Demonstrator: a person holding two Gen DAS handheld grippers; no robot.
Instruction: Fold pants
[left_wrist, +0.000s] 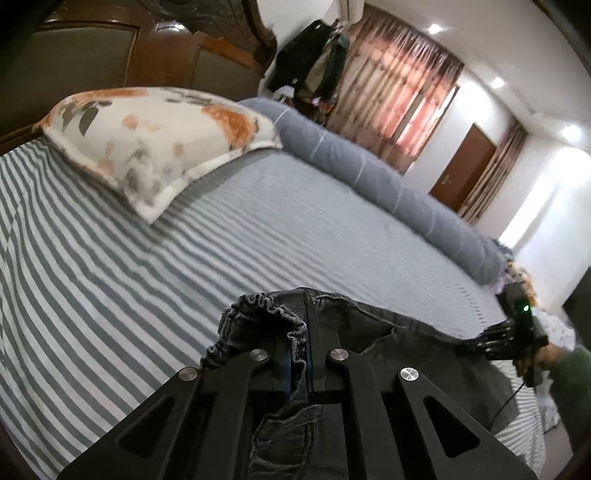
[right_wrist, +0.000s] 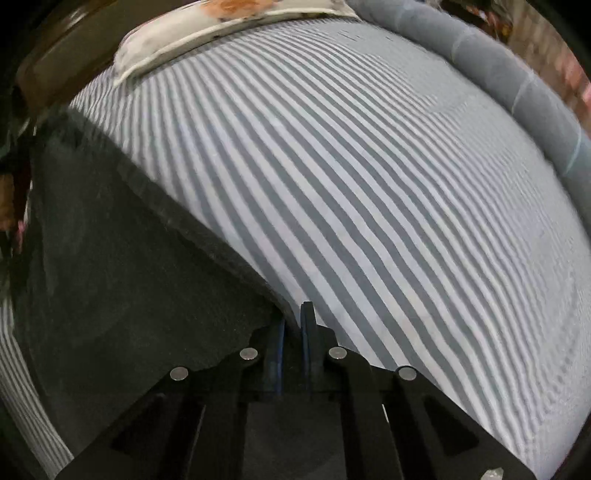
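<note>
My left wrist camera looks low across the striped bedsheet (left_wrist: 110, 277) toward the floral pillow (left_wrist: 155, 140); my right one points steeply down, close; both share these.

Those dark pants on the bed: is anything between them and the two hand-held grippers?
Nothing visible. The left hand-held gripper is shut on the pants at the elastic waistband; the right hand-held gripper pinches their edge over the striped sheet.

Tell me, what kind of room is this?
It looks like a bedroom. There is a bed with a striped sheet, a flowery pillow by a wooden headboard, and a long grey bolster. Curtains hang at the far side.
</note>
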